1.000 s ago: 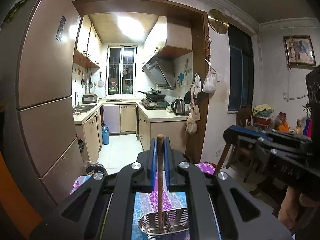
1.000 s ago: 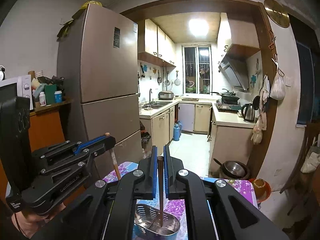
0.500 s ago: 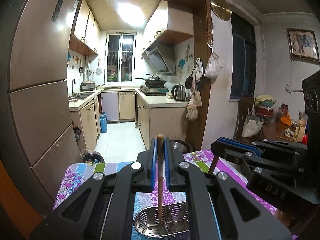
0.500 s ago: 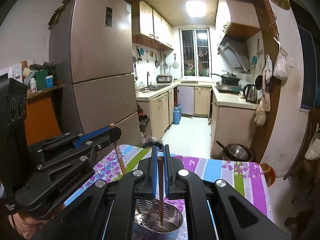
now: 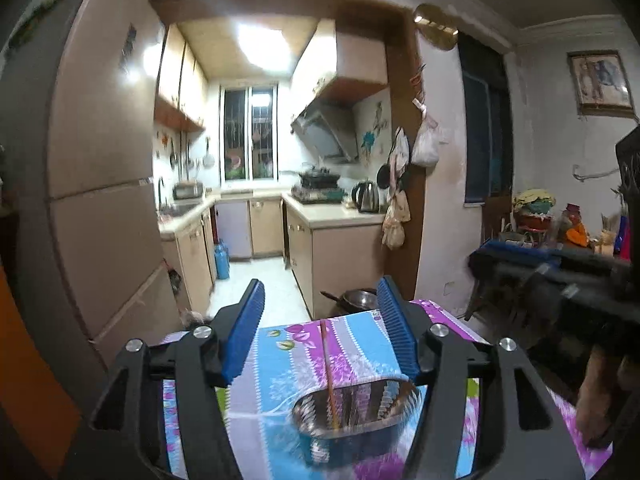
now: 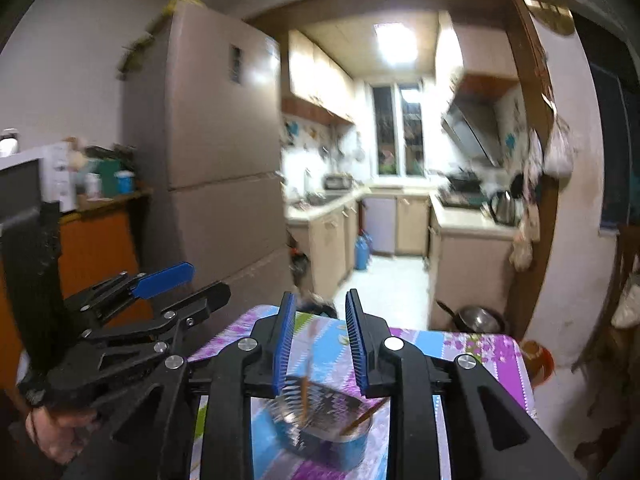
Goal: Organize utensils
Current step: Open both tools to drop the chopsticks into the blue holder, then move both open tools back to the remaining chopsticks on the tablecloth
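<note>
A steel utensil holder with a blue base stands on the flowered tablecloth; it also shows in the right wrist view. A wooden chopstick stands in it, free between my left gripper's wide-open blue pads. My right gripper is open above the holder, with two wooden chopsticks resting inside it, one leaning right. Each gripper shows in the other's view, left and right.
A tall fridge stands to the left, the kitchen doorway ahead. A metal pot sits on the floor past the table's far edge. A cluttered side table is at the right.
Both grippers opened and let go of their chopsticks, which now stand in the holder. Both grippers have risen and pulled back a little; the views are motion-blurred.
</note>
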